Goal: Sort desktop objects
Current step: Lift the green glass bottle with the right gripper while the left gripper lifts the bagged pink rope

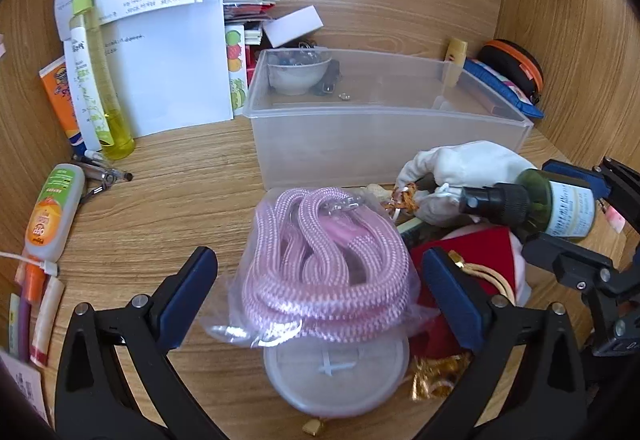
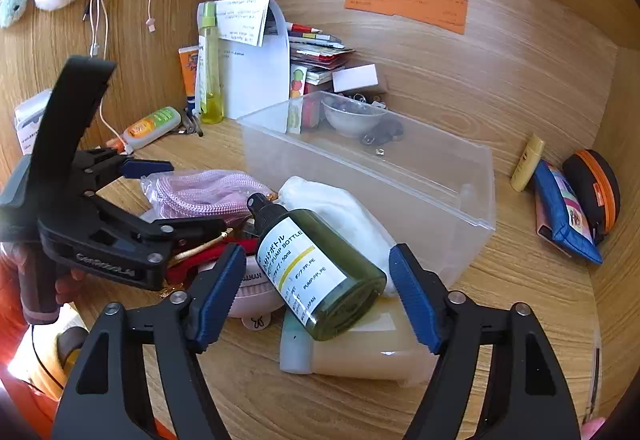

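A pink rope in a clear bag (image 1: 324, 264) lies on a round translucent lid (image 1: 336, 376). My left gripper (image 1: 322, 296) stands open wide around it, pads apart from the bag; it also shows as the left gripper (image 2: 180, 195) in the right wrist view. A green spray bottle (image 2: 320, 272) lies tilted on the pile, over a white cloth pouch (image 2: 340, 207) and a cream tube (image 2: 360, 356). My right gripper (image 2: 318, 252) is open around the bottle with a gap at each pad. A clear plastic box (image 1: 360, 147) stands behind, with a white bowl (image 1: 298, 75) inside.
A red pouch (image 1: 480, 252) and gold trinkets lie right of the rope. At the left stand a yellow spray bottle (image 1: 96, 79), papers and an orange-green bottle (image 1: 52, 215). A blue pouch (image 2: 564, 215) and an orange-trimmed case (image 2: 596, 187) rest against the right wall.
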A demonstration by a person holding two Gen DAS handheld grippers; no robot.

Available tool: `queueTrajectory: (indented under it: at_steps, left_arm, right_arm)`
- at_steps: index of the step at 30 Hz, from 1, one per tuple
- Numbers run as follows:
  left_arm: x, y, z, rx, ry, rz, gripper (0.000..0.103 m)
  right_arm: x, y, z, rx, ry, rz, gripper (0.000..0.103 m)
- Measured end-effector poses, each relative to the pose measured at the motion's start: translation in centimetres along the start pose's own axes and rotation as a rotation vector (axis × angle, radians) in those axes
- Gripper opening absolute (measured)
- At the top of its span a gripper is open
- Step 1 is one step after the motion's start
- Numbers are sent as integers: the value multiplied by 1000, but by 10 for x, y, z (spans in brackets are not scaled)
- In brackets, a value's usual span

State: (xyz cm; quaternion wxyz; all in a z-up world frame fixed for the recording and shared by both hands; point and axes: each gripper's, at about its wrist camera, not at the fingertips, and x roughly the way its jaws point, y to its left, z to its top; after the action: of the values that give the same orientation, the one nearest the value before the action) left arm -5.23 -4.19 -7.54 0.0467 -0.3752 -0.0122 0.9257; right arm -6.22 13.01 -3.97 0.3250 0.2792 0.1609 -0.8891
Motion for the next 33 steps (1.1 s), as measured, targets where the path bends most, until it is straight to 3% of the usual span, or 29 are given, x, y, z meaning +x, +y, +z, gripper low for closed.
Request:
queueTrajectory:
  at_steps: [3,16,18,24,33]
  left_arm:
    - [7,0,4,1,27,-11,103]
    - [23,10,13,-24,46,-19,102]
    - [28,12,15,-32,67,-41,92]
    - [26,8,16,-8,58,-63,75]
    - [21,2,15,28,38,-42,66]
  right_arm:
    - [2,-1,0,0,6,17,59]
    - [-4,-5,-1,0,0,41,58]
    - [-7,-8,-1,5,-8,42,58]
    - [-15,-14,-2,26,-27,51,58]
    - [-29,-21,-3,39,-68,54,57]
